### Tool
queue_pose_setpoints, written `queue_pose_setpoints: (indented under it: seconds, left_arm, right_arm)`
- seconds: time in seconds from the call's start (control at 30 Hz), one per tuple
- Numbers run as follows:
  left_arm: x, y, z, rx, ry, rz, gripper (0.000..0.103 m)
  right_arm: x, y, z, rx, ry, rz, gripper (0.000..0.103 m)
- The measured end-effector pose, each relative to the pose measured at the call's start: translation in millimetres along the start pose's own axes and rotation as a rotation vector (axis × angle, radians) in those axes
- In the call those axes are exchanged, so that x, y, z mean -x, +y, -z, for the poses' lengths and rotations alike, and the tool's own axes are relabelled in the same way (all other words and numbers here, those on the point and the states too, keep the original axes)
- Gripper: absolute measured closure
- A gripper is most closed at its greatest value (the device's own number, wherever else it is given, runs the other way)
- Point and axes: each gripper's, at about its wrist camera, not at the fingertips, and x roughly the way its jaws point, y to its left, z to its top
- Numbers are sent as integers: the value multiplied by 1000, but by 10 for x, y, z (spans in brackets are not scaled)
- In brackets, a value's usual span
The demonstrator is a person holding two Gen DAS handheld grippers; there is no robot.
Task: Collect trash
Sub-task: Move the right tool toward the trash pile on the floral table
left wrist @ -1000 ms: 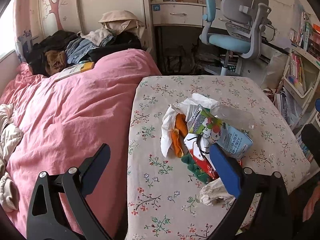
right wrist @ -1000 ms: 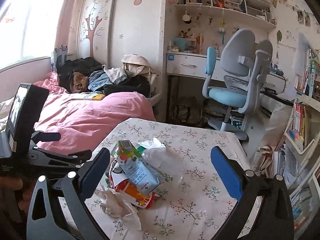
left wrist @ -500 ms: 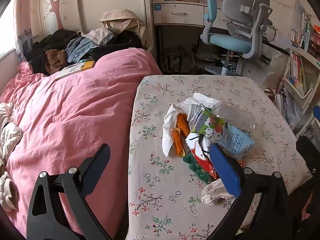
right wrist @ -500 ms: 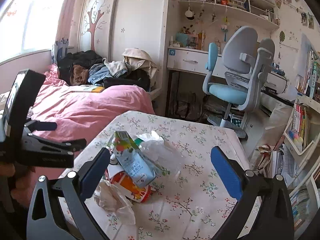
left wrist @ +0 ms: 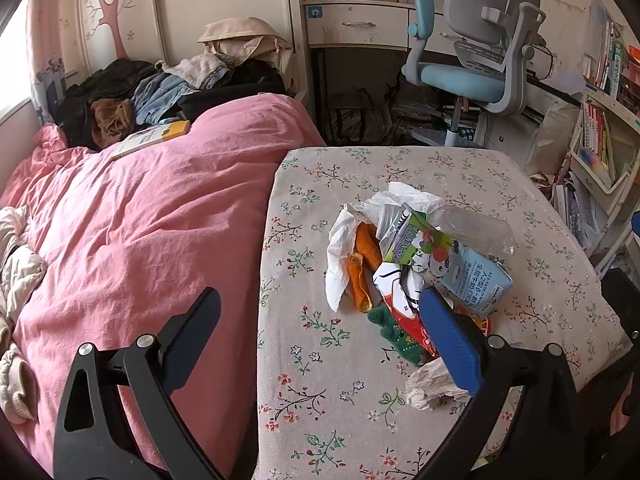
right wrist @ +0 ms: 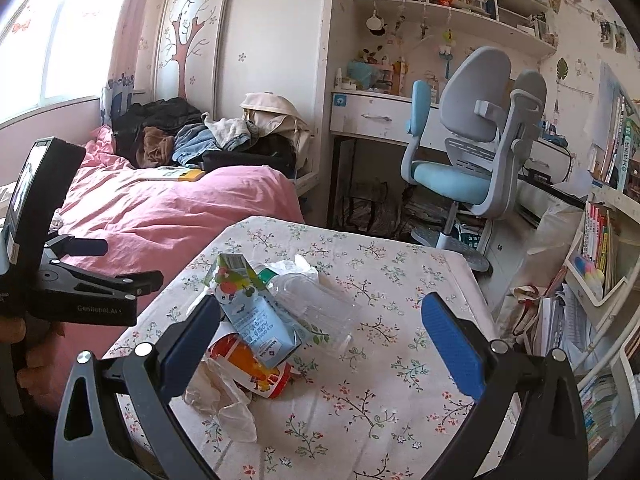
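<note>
A bed under a pink duvet (left wrist: 132, 232) fills the left of the scene, clothes heaped at its far end, and a bench (left wrist: 320, 360) in a floral cloth stands just beside it on the right; a blue and grey desk chair (right wrist: 472, 152) stands well beyond the bench's far edge. The trash lies in one loose heap on the bench, right of its middle in the left wrist view. Largest is a milk carton (left wrist: 448, 260), lying on its side on top of the heap with its long axis running from far left to near right, the folded top end pointing far left; in the right wrist view the same carton (right wrist: 252, 308) leans up with that top end toward the far side. A clear plastic container (left wrist: 476, 228) lies touching it on the right, white tissue (left wrist: 340, 252) and orange peel (left wrist: 362, 264) on the left, a red and green wrapper (left wrist: 400, 320) nearer, and a crumpled tissue (left wrist: 428, 384) nearest. The left hand-held gripper (left wrist: 320, 344) hovers with its jaws spread wide and holding nothing; the right hand-held gripper (right wrist: 320, 344) is likewise wide and empty. Against half a second earlier, the right wrist view has drawn slightly nearer the heap; the left is almost unchanged
</note>
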Motion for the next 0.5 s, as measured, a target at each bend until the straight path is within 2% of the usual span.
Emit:
queue_pose_setpoints:
  seconds: [0.5]
  left_arm:
    - [-47,106,-6,51,28,31,7]
  right_arm:
    - [-18,-27,20,7,16,-10,6]
